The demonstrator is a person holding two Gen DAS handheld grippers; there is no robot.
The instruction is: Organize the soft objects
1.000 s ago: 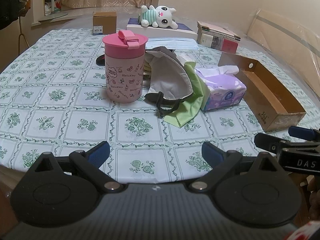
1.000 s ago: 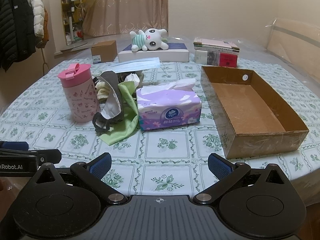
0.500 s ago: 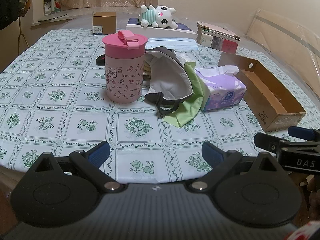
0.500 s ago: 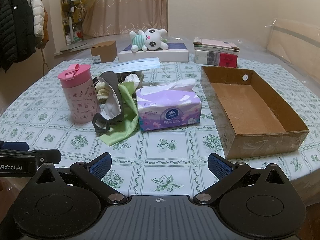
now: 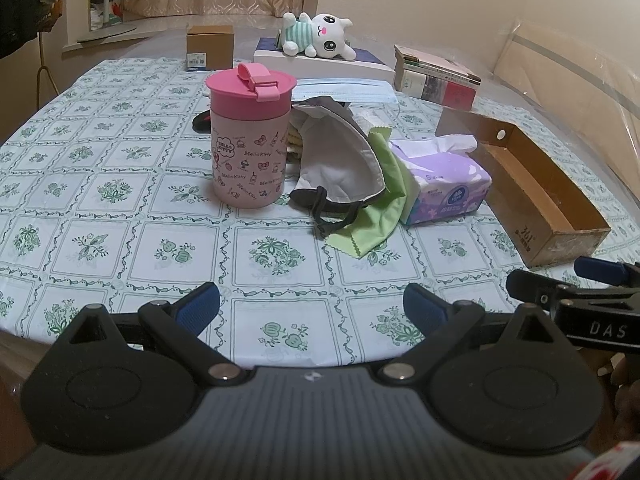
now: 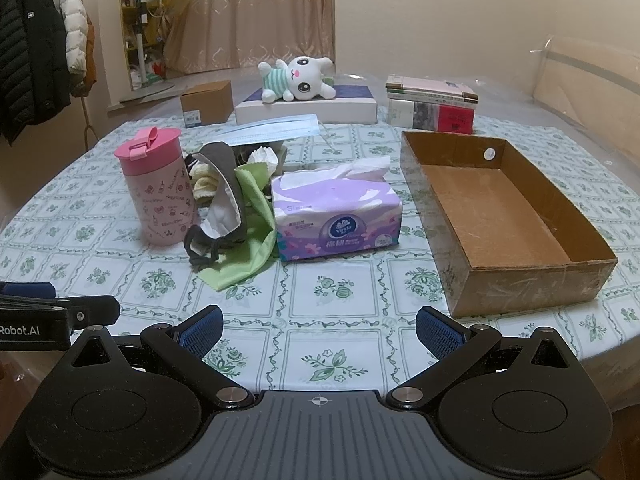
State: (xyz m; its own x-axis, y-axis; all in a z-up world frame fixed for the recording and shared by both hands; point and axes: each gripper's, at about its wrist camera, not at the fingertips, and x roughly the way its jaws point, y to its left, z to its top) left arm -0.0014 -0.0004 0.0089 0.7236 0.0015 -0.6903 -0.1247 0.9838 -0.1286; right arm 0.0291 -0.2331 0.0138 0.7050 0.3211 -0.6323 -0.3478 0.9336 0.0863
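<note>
Behind the grey mask (image 6: 218, 196), cloths are half hidden; each hand-held gripper (image 5: 311, 307) (image 6: 319, 326) gapes wide, empty.

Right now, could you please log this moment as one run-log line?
phase: pre-grasp | left gripper: open, empty | right gripper: open, empty | cardboard box: empty | grey mask, green cloth: piled beside tissue pack

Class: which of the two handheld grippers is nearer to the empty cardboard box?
The right gripper: the cardboard box lies just ahead to its right. The left gripper sits farther left, facing the pink cup.
</note>
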